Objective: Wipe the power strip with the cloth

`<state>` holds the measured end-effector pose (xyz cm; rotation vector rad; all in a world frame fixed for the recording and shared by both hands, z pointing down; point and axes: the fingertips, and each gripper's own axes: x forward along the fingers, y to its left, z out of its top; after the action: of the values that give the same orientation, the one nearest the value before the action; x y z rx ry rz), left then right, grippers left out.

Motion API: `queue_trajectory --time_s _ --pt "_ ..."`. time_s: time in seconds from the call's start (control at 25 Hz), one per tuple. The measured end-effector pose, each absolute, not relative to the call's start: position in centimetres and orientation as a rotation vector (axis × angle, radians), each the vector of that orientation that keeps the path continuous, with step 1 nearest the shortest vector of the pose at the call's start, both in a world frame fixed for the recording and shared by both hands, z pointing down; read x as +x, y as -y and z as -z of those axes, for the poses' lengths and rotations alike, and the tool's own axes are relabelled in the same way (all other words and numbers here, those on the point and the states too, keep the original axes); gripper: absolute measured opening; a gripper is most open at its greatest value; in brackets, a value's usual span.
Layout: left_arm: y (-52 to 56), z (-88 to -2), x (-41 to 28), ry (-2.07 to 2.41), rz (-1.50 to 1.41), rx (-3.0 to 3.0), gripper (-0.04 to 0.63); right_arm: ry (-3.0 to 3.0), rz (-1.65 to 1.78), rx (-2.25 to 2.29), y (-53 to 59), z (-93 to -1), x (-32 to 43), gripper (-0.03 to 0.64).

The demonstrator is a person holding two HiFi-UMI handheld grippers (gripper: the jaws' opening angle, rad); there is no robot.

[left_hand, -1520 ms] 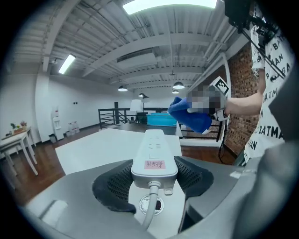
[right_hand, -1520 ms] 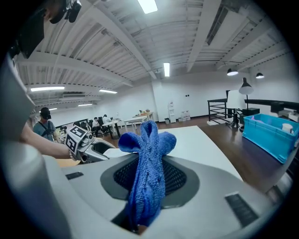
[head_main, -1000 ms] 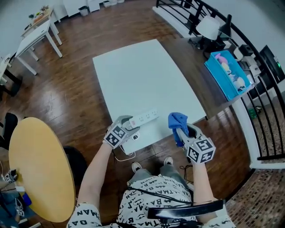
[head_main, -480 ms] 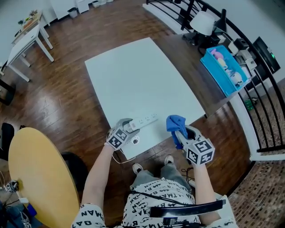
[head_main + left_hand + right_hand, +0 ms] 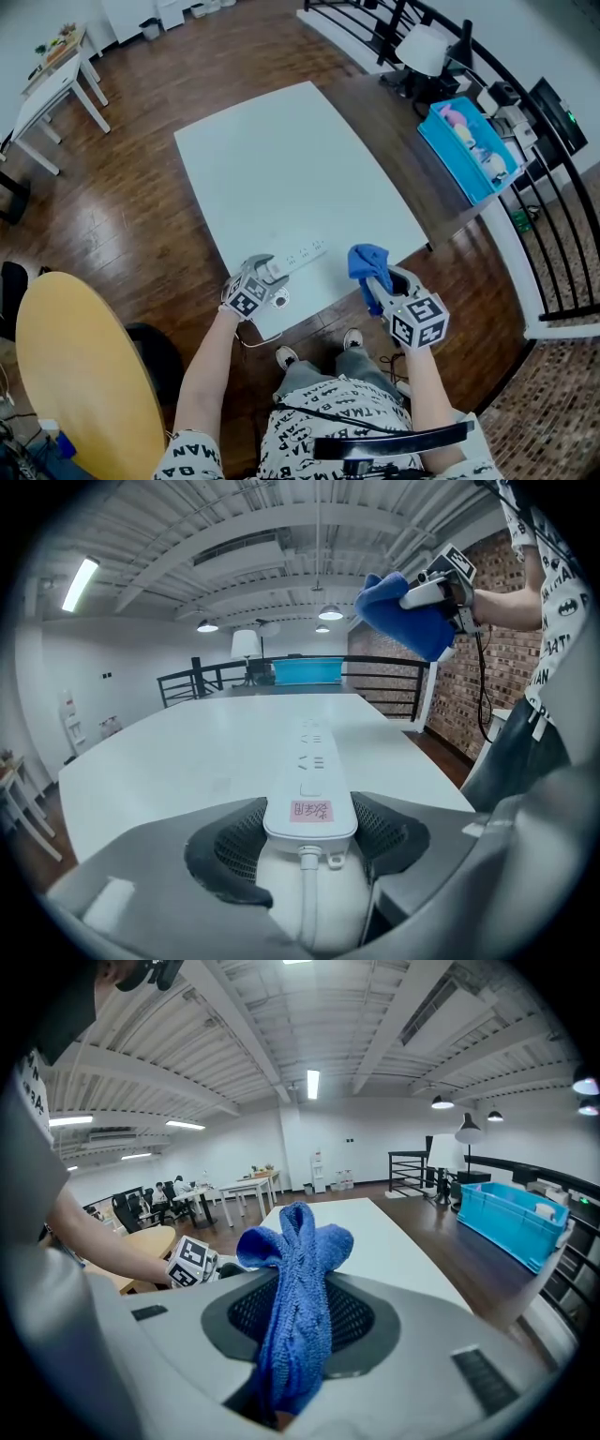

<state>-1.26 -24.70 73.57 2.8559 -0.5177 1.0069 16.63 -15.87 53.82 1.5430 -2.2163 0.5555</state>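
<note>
— Where's the power strip (image 5: 312, 771)?
— On the white table (image 5: 281, 159), probably lying flat. The left gripper (image 5: 309, 829) clamps its cord end. It looks rigid, light and slippery, so grip the sides. The right gripper (image 5: 298, 1335) pinches the soft cloth (image 5: 298, 1269).

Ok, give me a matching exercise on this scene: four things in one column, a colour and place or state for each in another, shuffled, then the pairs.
1 power strip
2 cloth
3 crate
4 round table

A light wood, lower left of the head view
B blue, pinched in the right gripper jaws
C white, cord end gripped in the left gripper jaws
D turquoise, on the dark desk

Pairs: 1-C, 2-B, 3-D, 4-A
</note>
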Motion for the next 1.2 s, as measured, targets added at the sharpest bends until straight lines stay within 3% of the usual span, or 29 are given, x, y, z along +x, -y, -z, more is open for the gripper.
queue_trajectory --time_s 0.2,0.32,0.6,0.8,1.04,1.2 --pt "25.1 -73.8 -1.5 0.565 -1.041 2.824 0.3 2.243 -0.534 1.539 16.3 -53.2 16.9 0.123" --pt "25.6 -73.4 -1.7 0.601 -0.994 2.786 0.399 2.253 -0.537 1.55 16.4 -53.0 17.4 0.123" --pt "26.0 -64.0 -2.3 0.987 -0.533 2.68 0.394 2.295 -0.578 1.541 16.9 -53.8 18.9 0.123" --pt "24.2 -56.9 -4.9 1.382 -0.235 2.487 0.199 2.353 -0.58 1.499 18.3 -53.6 19.1 0.121" --pt "19.2 -54.7 -5.8 1.454 -0.071 2.228 0.017 2.421 -0.576 1.394 18.8 -53.6 17.4 0.121" --pt "16.1 -54.9 -5.1 1.492 -0.125 2.202 0.006 2.436 -0.564 1.334 18.0 -53.8 16.1 0.121"
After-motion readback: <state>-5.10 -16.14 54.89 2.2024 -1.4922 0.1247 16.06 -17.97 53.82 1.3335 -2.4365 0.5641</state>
